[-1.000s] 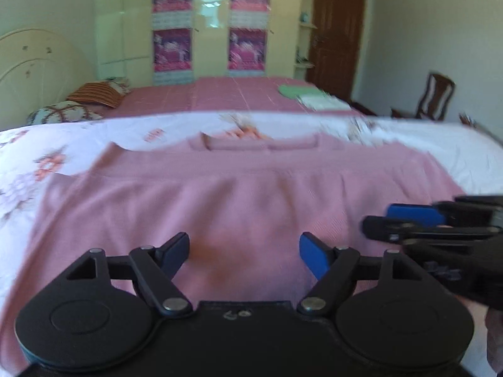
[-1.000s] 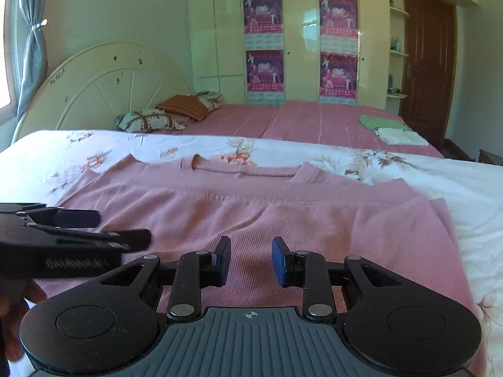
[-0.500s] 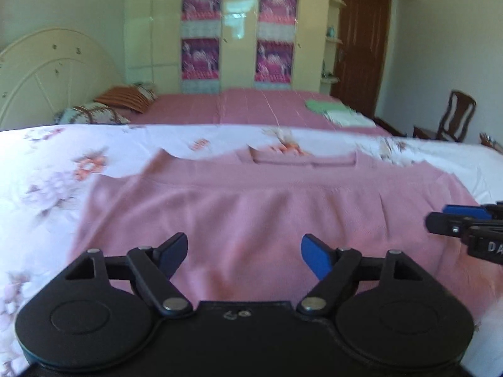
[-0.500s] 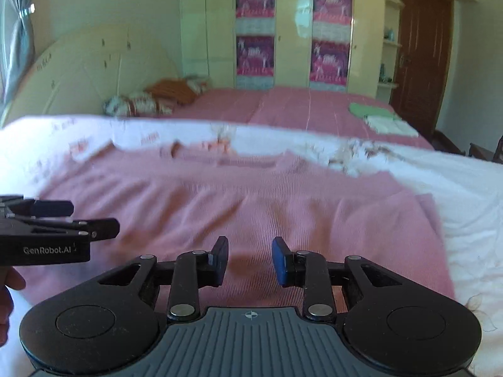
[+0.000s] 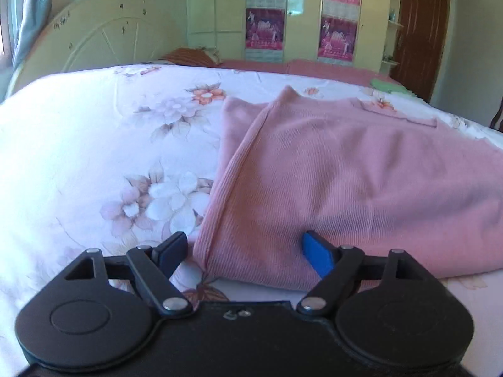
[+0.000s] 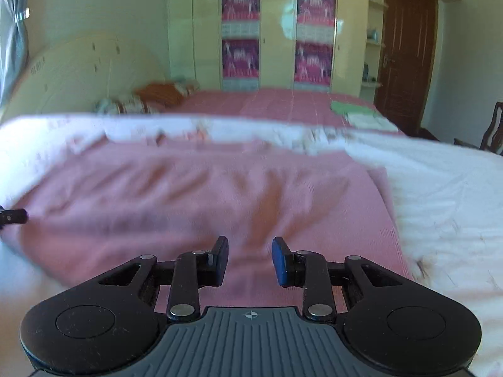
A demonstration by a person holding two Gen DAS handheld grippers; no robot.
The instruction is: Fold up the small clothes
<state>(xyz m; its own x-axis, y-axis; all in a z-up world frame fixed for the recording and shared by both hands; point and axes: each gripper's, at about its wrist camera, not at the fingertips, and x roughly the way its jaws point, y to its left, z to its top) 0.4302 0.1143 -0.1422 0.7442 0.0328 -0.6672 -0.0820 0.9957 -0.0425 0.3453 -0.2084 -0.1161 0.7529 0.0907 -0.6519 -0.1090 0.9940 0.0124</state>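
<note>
A pink knit sweater [image 5: 345, 172] lies flat on the white floral bedspread [image 5: 94, 132], its neckline at the far side. My left gripper [image 5: 243, 245] stands open wide over the sweater's near left corner. Its left finger is above the bedspread and its right finger above the cloth, with nothing pinched. In the right wrist view, blurred by motion, the sweater [image 6: 204, 188] spreads ahead. My right gripper [image 6: 250, 248] hovers over its near hem toward the right side, jaws a narrow gap apart and not on the cloth. The left gripper's tip [image 6: 12, 216] shows at the left edge.
Beyond this bed stands a second bed with a pink cover [image 6: 276, 103], bearing folded green and white clothes [image 6: 355, 111] and pillows [image 6: 157, 94]. A cream headboard [image 5: 103, 37] is at the far left. A wardrobe with posters, a brown door [image 6: 405, 56] and a chair [image 6: 493, 128] line the back.
My left gripper has slid left from the sweater's middle to its left corner, and the right gripper has left its view. The right gripper drifted right along the hem.
</note>
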